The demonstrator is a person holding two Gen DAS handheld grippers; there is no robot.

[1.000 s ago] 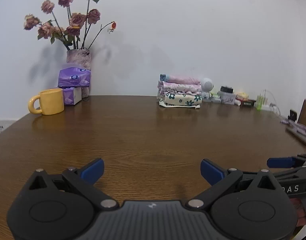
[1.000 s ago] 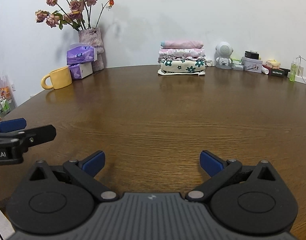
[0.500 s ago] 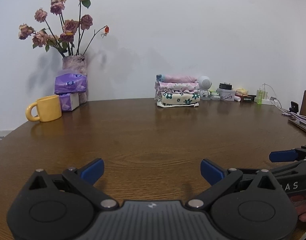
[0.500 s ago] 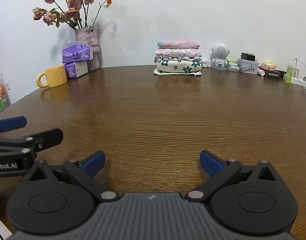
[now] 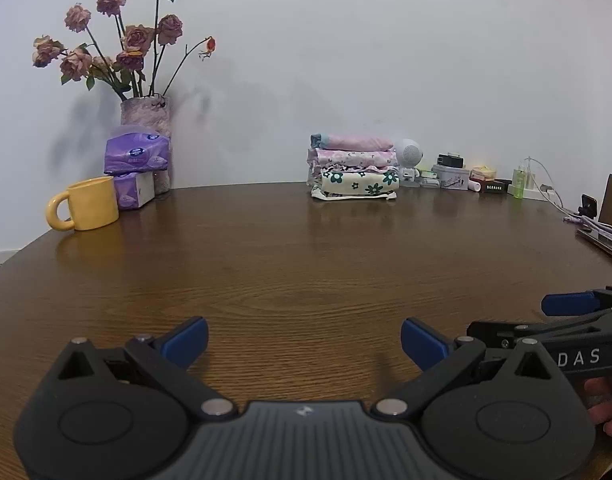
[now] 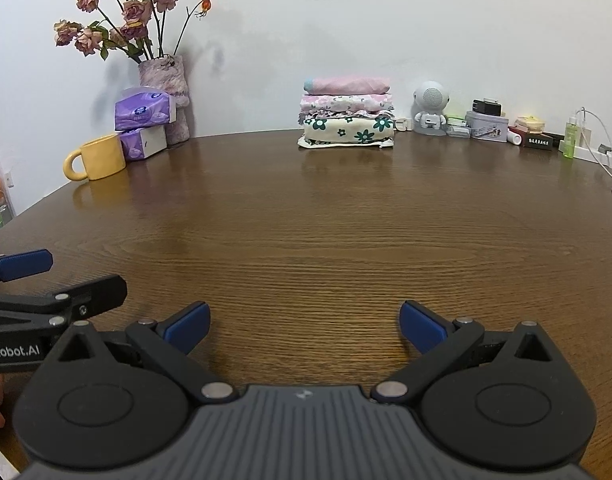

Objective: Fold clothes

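Where legible, "DAS" on right gripper (image 5: 561, 320)

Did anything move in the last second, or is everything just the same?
Only the cameras shifted a little. In the right wrist view the left gripper now reaches further in from the left edge. Nothing was grabbed or let go: both it and the right gripper stay open and empty. The folded clothes stack, yellow mug and tissue packs sit where they were on the table.
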